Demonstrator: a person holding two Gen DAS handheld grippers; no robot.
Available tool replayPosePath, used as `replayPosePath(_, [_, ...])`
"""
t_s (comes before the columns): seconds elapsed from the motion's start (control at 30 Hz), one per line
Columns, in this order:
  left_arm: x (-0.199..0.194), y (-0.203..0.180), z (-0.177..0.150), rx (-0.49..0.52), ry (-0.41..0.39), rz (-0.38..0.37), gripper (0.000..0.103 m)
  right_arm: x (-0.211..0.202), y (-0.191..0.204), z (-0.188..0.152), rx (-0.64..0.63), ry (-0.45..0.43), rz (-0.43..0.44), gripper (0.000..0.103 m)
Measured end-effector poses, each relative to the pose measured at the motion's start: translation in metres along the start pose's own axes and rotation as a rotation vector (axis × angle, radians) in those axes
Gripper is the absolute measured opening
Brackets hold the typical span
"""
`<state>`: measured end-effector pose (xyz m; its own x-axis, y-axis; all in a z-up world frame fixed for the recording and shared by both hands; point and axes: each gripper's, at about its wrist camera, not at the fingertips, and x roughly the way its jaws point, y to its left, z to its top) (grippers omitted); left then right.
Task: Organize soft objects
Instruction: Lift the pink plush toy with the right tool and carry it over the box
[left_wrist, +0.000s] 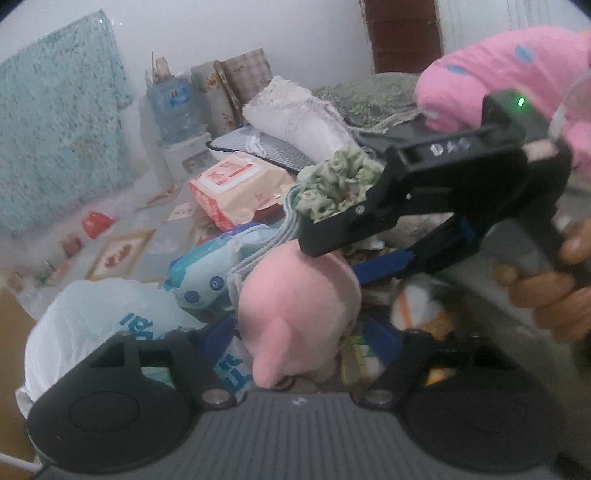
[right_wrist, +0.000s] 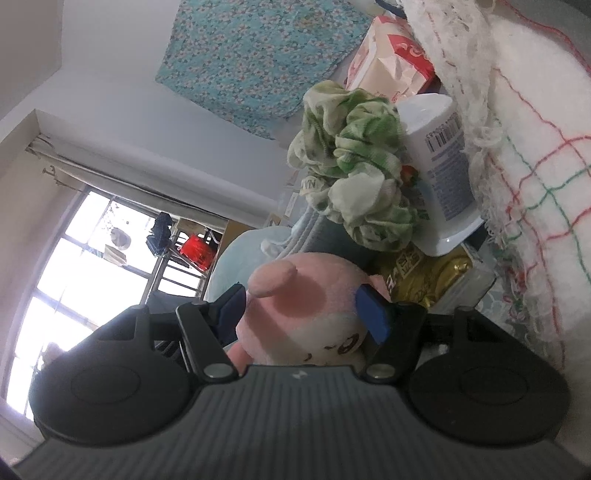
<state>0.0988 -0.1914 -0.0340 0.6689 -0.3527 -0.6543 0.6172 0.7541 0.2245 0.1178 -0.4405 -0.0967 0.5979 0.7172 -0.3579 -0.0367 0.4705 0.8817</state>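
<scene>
A pink plush toy (left_wrist: 295, 306) lies in a pile of soft things; it also shows in the right wrist view (right_wrist: 299, 314). My right gripper (right_wrist: 306, 306) has its blue pads on both sides of the plush's head and grips it; in the left wrist view it reaches in from the right (left_wrist: 354, 254). My left gripper (left_wrist: 299, 339) is spread wide, with the plush between its fingers, not squeezed. A green-and-white scrunchie (left_wrist: 336, 181) lies just behind the plush, seen also in the right wrist view (right_wrist: 354, 166).
A large pink polka-dot cushion (left_wrist: 517, 70) is at the upper right. A white fringed blanket (right_wrist: 535, 147), a white bottle (right_wrist: 439, 166), tissue packs (left_wrist: 236, 188), a white plastic bag (left_wrist: 96, 325) and a gold packet (right_wrist: 424, 280) crowd around the plush.
</scene>
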Motion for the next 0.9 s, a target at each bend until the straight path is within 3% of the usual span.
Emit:
replayPosePath(0.23, [-0.001, 0.001, -0.003, -0.012, -0.055, 0.012, 0.065, 0.004, 0.002, -0.002, -0.020, -0.011, -0.010, 0.070])
replayPosePath(0.47, [-0.014, 0.006, -0.002, -0.021, -0.119, -0.001, 0.064, 0.003, 0.011, -0.006, -0.033, -0.029, 0.016, 0.070])
replayPosePath(0.73, [-0.072, 0.015, 0.005, 0.008, -0.281, 0.037, 0.064, -0.016, 0.080, -0.013, -0.183, -0.102, 0.029, 0.069])
replayPosePath(0.9, [-0.115, 0.034, 0.006, -0.008, -0.352, 0.110, 0.064, -0.012, 0.139, -0.015, -0.293, -0.099, 0.056, 0.069])
